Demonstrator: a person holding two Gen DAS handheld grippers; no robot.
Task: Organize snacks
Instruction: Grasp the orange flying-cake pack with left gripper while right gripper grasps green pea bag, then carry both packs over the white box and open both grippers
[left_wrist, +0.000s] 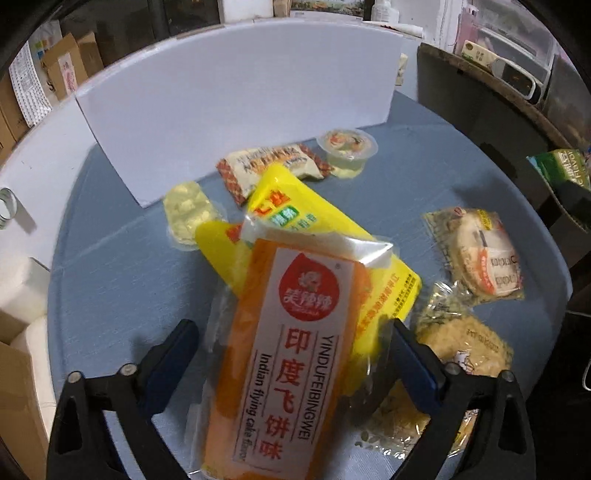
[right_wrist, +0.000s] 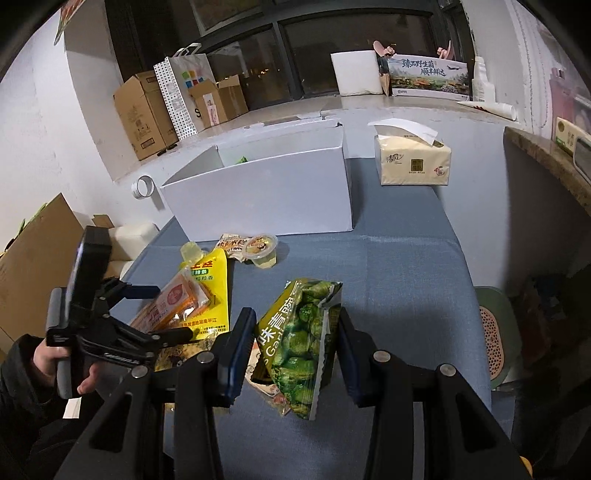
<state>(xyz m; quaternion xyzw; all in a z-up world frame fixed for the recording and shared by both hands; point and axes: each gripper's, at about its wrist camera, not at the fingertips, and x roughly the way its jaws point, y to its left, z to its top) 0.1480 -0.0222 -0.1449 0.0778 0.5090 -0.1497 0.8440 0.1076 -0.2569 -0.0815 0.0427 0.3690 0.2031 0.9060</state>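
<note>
A table covered in blue cloth (right_wrist: 399, 280) carries a white open box (right_wrist: 258, 192), a tissue pack (right_wrist: 412, 160), a jelly cup (right_wrist: 261, 251) and scattered snack packets, including a yellow pouch (left_wrist: 332, 236).

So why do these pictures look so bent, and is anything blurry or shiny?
Both views are fisheye, with dark corners. Left wrist view: the white box bows, the far snacks smear, glare on the orange packet. Right wrist view: sharper, dark window, green pea bag glinting.

Indoor light from above falls evenly on the blue desk (right_wrist: 399, 280), while the window (right_wrist: 332, 55) behind is black with night. Both views bulge at dark, rounded corners. The left view is slightly smeared; glare shines on the orange packet (left_wrist: 291, 354).
</note>
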